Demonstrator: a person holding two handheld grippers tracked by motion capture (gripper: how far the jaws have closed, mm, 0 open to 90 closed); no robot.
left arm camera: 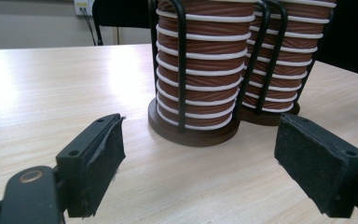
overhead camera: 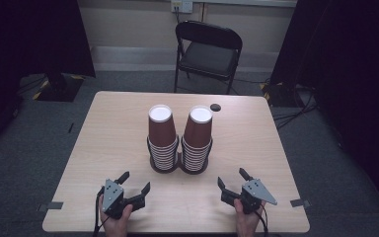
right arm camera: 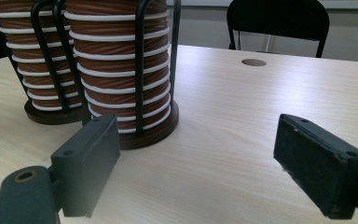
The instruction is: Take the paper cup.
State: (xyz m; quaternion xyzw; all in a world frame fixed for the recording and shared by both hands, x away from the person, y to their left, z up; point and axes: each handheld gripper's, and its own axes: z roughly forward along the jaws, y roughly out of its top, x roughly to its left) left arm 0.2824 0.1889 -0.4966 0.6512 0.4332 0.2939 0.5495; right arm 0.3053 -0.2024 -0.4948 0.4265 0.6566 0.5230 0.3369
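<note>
Two tall stacks of brown paper cups with white rims stand side by side in the middle of the pale wooden table (overhead camera: 103, 148), each stack upside down in its own black wire holder on a round dark base. The left cup stack (overhead camera: 162, 138) and the right cup stack (overhead camera: 197, 138) lean slightly apart at the top, while their bases touch or nearly touch.

The left gripper (overhead camera: 134, 183), black and held in a person's hand, sits on the near side of the left cup stack, well short of it and a little to its left. Its jaws are spread wide with nothing between them; in the left gripper view the padded fingers (left arm camera: 100, 163) frame the base of the left cup stack (left arm camera: 198, 70) without touching it.

The right gripper (overhead camera: 233, 178), with a grey three-cornered plate on top, sits on the near side of the right cup stack, a little to its right and just as far off. Its jaws gape too, empty, and hover above bare wood; in the right gripper view they point toward the right cup stack (right arm camera: 121, 65).

Beyond the stacks, a small round dark hole (overhead camera: 215, 107) lies in the tabletop, and a black folding chair (overhead camera: 207, 52) stands past the far edge.
</note>
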